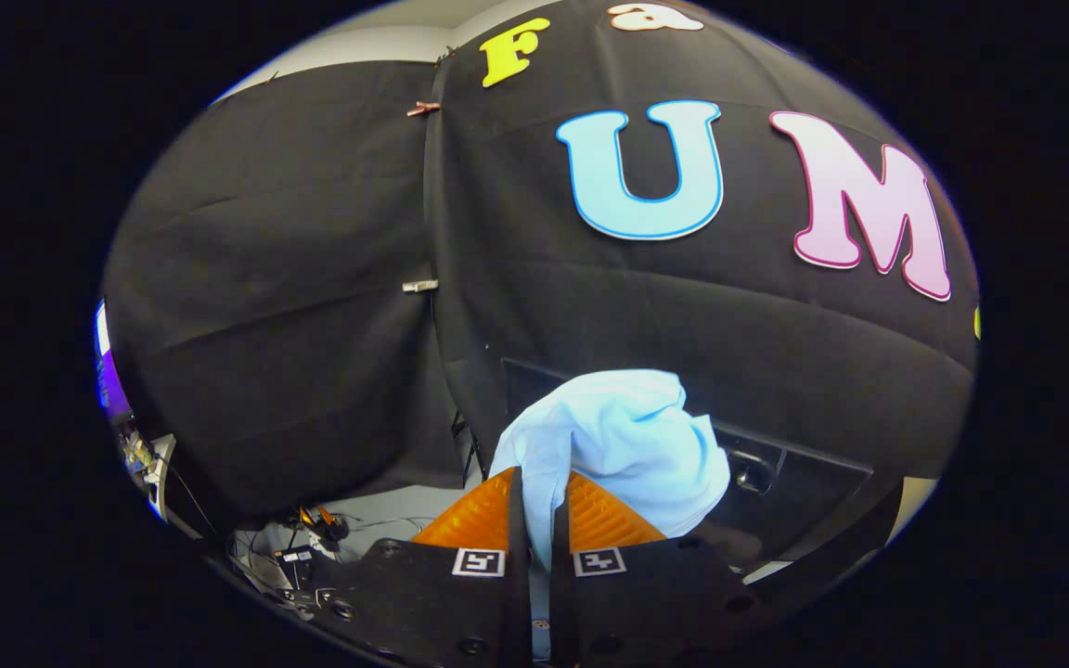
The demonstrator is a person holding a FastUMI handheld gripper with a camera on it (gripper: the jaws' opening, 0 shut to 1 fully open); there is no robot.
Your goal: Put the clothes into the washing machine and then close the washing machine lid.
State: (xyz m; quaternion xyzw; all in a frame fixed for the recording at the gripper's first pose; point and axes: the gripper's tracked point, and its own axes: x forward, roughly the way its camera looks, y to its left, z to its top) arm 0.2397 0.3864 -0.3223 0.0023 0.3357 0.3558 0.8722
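At the far left of the frame, low down, a tangle of cables (pixel 284 557) and small electronic parts lies on a pale floor (pixel 386 515), with a sliver of a lit screen (pixel 108 371) at the edge above it. Black cloth (pixel 265 325) hangs as the booth wall across the left and centre, its two panels meeting at a vertical seam held by a clip (pixel 420 286) at mid-height and another clip (pixel 423 109) near the top.

In the lower centre the gripper (pixel 540 515) is clenched on a light blue garment (pixel 627 441): both fingers (pixel 479 520) press a fold of the cloth in the narrow gap between them, and the rest of the garment bunches up and billows ahead of the fingertips, drooping toward the right. Each finger carries a square black-and-white marker (pixel 479 562) near its base.

Behind and to the right of the garment, in the lower right of the frame, sits a dark boxy machine (pixel 804 482) with a flat top edge and a rounded knob-like part (pixel 753 477) just beside the hanging cloth; whether its lid is open or closed cannot be told. The garment is held in the air in front of this machine, not inside it.
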